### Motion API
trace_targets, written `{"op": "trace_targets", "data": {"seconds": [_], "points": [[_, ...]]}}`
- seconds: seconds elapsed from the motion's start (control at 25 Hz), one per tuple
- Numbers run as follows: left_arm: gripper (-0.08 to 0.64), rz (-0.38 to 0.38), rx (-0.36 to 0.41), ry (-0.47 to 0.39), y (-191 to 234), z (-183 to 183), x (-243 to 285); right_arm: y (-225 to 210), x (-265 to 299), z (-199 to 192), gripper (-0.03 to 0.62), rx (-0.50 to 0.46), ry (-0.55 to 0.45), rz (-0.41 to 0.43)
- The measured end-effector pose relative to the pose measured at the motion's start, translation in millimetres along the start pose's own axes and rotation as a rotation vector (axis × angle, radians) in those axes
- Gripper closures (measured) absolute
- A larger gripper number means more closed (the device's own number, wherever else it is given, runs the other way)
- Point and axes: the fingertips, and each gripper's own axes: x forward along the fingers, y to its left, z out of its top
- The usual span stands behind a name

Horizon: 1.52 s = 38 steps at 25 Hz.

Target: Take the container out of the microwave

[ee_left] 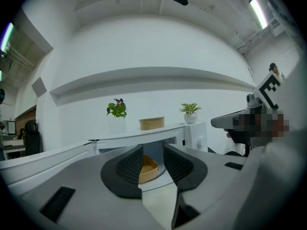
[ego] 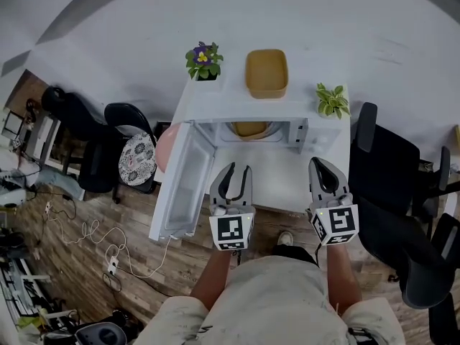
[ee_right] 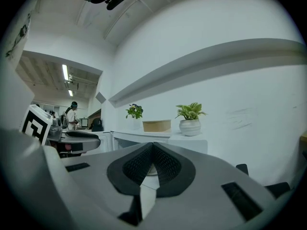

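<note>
The white microwave (ego: 287,113) stands on a white table with its door (ego: 183,182) swung open to the left. Inside it sits a tan container (ego: 249,129), which the left gripper view shows between the jaws but well ahead of them (ee_left: 147,169). A second tan container (ego: 266,72) rests on top of the microwave. My left gripper (ego: 234,182) is open in front of the cavity, holding nothing. My right gripper (ego: 327,178) hovers at the microwave's right front with its jaws shut on nothing.
A flowering plant (ego: 204,62) in a white pot and a green plant (ego: 332,100) stand on top of the microwave. Black office chairs (ego: 392,164) are to the right, another chair (ego: 133,153) and cables on the wooden floor to the left.
</note>
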Motion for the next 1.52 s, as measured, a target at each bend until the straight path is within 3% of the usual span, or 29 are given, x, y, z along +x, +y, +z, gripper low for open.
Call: {"op": "trace_targets", "data": {"seconds": [0.36, 0.72, 1.52], "points": [[0.425, 0.031, 0.019, -0.024, -14.2, 11.3, 24.3, -25.8, 13.8, 5.8, 0.577, 0.008, -0.042, 0.027], [0.425, 0.032, 0.020, -0.034, -10.0, 12.5, 35.7, -21.2, 25.3, -2.7, 0.577, -0.001, -0.030, 0.048], [0.425, 0.007, 0.023, -0.023, 21.0, -25.1, 53.1, -1.8, 55.3, -27.5, 0.577, -0.024, -0.001, 0.035]]}}
